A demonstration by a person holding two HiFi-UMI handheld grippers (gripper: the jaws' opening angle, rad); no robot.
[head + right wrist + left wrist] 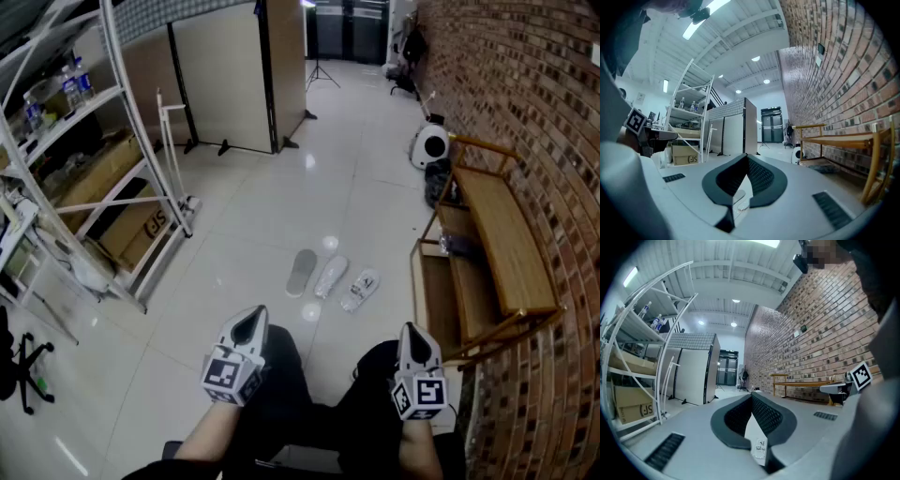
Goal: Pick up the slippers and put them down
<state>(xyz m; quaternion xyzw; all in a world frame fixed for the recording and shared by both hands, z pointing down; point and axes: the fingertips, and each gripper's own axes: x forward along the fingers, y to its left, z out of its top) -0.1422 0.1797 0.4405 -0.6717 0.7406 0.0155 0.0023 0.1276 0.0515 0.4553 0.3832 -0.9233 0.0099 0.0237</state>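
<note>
In the head view the slippers (330, 277) lie together on the floor (262, 216), well apart from the left claw (249, 321) and right claw (412, 336), which are held level, likely a ready pose before reaching. The left gripper view shows its jaws pressed together and empty. The right gripper view shows the same.

Glossy floor tiles (281, 197); smooth wooden bench (502, 234); rough brick wall (525, 75).
</note>
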